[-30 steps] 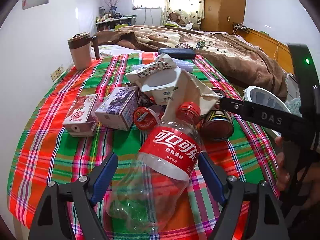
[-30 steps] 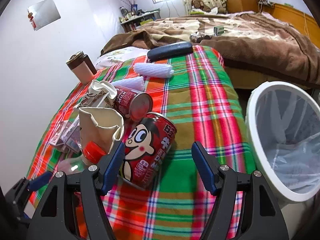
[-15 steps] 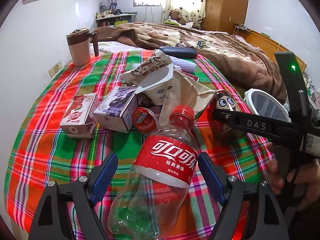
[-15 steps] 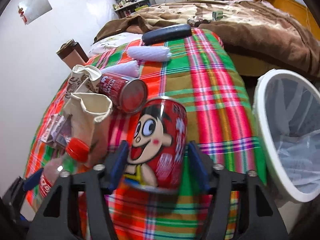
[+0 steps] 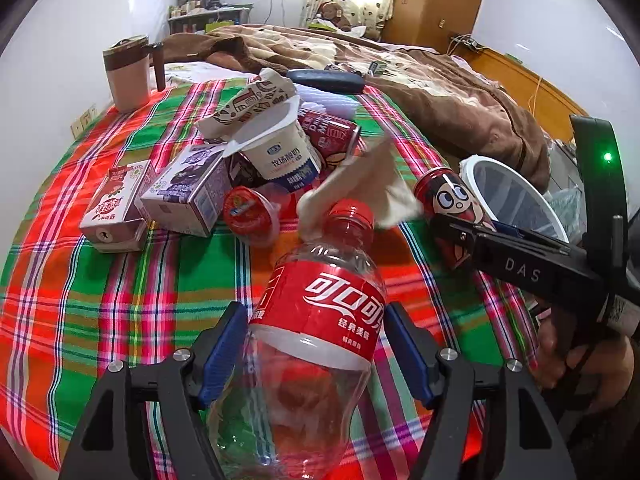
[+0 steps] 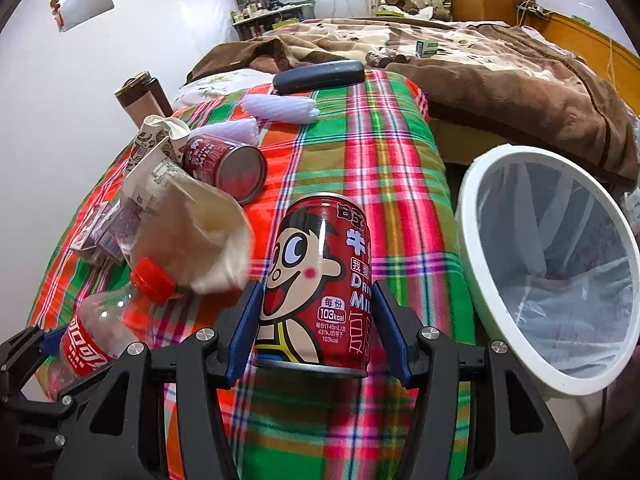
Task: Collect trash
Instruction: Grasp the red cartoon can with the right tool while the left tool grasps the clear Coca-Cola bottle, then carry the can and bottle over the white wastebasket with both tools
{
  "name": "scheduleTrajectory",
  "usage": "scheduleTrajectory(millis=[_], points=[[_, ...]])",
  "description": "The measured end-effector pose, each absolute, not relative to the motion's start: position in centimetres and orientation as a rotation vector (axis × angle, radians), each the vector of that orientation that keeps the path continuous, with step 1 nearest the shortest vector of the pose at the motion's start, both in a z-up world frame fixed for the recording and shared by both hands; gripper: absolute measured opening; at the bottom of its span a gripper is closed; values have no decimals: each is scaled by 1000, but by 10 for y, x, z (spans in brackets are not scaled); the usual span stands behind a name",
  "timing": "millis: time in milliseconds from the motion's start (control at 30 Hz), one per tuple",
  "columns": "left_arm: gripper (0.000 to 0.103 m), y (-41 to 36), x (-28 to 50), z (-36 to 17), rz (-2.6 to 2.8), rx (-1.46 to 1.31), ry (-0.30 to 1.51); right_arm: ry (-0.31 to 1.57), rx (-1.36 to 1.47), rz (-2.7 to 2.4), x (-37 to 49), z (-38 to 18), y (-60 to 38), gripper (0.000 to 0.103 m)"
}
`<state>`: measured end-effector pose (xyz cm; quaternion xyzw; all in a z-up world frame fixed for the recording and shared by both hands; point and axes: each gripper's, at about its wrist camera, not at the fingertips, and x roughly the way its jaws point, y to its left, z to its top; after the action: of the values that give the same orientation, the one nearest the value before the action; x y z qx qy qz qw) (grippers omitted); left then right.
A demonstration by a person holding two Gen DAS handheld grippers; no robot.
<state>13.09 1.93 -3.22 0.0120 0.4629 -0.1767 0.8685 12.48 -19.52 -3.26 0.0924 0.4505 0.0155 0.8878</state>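
1. The plaid tablecloth fills most of both frames.
2. The white trash bin, lined with a clear bag, occupies the right side of the right wrist frame; its rim sits just beside the cloth's edge.
3. My left gripper is at the lower centre of the left wrist frame. Its blue pads press both sides of the plastic cola bottle, cap pointing up-frame.
4. My right gripper is at the lower centre of the right wrist frame. Its jaws are clamped on the red cartoon milk can, held upright.
5. A beige paper bag lies just behind the bottle cap.
6. Remaining trash clusters at centre left of the left wrist frame: yogurt cup, purple carton, pink carton, jelly cup.
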Motion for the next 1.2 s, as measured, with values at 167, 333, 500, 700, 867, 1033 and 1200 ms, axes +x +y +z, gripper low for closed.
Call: scheduleTrajectory(millis=[167,333,500,700,867,1033,1200], points=[[71,21,124,-30,-360,57,969,928,191,44,116,-34,-198,57],[71,23,122,-35,-334,91,997,918,190,52,110,-34,-201,57],[69,22,123,-39,-366,16,1022,912,163,57,108,-35,-199,57],[66,13,125,-38,-345,-2,999,908,175,59,106,-35,-204,57],[66,11,133,-40,-330,-29,1009,908,177,63,106,-35,-204,57],[62,11,133,-42,-329,-42,1018,900,165,63,105,-35,-202,57],[62,17,128,-38,-313,-96,994,883,181,70,101,-35,-205,56]])
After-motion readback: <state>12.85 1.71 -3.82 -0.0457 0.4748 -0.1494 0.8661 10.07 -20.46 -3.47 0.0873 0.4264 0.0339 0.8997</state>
